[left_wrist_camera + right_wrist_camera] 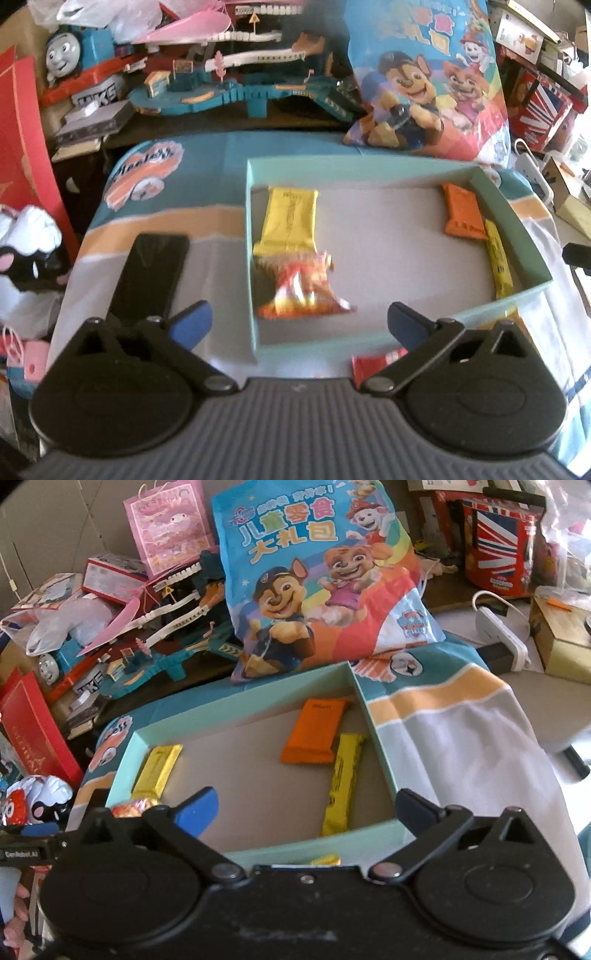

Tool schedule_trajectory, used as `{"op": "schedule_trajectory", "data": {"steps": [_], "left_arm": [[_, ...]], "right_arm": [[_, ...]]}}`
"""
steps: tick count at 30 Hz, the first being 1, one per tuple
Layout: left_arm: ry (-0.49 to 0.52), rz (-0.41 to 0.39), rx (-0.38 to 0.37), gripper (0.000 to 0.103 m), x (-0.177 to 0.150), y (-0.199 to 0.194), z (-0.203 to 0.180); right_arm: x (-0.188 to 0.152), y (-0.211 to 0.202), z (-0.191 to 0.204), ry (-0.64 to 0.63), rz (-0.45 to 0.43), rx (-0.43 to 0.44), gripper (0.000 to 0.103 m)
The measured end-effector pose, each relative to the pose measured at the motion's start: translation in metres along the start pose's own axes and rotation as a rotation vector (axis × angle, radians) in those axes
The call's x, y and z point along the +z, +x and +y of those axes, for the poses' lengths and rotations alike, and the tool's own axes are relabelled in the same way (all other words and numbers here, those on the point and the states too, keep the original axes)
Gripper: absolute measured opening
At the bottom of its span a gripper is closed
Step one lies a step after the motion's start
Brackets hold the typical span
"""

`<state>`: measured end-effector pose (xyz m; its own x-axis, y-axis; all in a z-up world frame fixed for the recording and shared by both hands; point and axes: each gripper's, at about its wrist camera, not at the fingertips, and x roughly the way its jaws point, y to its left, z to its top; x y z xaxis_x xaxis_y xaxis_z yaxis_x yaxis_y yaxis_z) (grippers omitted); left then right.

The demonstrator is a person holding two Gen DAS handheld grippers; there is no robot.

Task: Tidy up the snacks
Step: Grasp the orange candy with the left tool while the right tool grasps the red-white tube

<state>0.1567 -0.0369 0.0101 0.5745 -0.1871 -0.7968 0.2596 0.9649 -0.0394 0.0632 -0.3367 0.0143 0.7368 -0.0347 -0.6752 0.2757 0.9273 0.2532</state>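
Each claw is built alike: 2 round black hubs sit side by side at the near edge, with black link arms pinned by silver screws running forward to 2 blue-padded fingers. On the left claw [299, 321] a grey ribbed plate fills the space between its hubs. The right claw [306, 808] has a plain black plate there instead (scuffed pale near its hubs). Left of the right claw's hubs, a black bar carries small white lettering.
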Motion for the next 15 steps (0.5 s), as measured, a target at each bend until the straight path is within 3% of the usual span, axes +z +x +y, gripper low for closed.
{"op": "schedule_trajectory", "data": {"steps": [7,15], "left_arm": [[0.034,0.094,-0.005,0.103,-0.054,0.002,-0.004],[0.057,0.149,-0.005,0.103,-0.098,0.002,-0.005]], "right_arm": [[-0.042,-0.023,-0.003,0.004,0.058,0.0,0.103],[-0.095,-0.032,-0.009,0.037,0.168,-0.027,0.103]]}}
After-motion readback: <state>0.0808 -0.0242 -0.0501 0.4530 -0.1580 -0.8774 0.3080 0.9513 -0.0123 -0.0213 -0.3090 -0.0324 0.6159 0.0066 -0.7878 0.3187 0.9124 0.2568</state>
